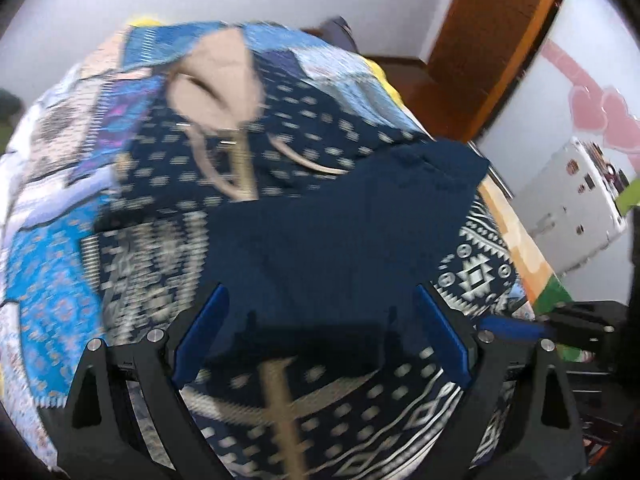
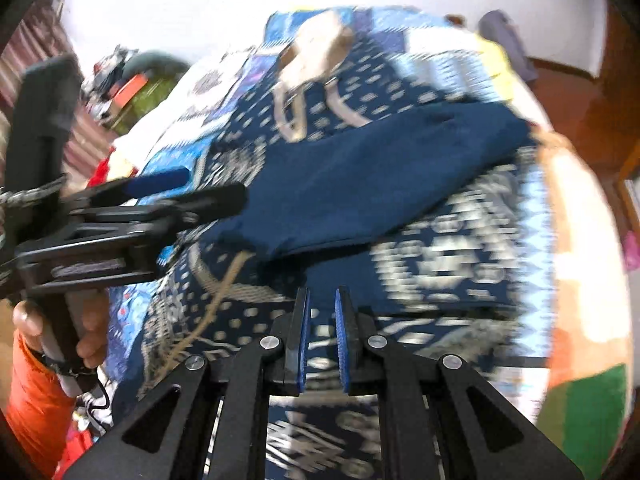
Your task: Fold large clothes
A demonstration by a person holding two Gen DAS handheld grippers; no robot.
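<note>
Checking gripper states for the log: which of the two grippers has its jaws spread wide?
The left gripper: its blue pads stand far apart over the navy garment. The right gripper is shut, holding nothing.

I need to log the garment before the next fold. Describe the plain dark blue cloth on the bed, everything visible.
The dark blue cloth is a plain, soft-looking fabric without any pattern, already folded into a flattish, roughly oblong bundle with a thicker doubled edge at one end. It lies on the patterned blue and white bedspread, below the beige bag. In the left wrist view it lies ahead of the open fingers, which do not grip it. Blur hides any seams or labels.
</note>
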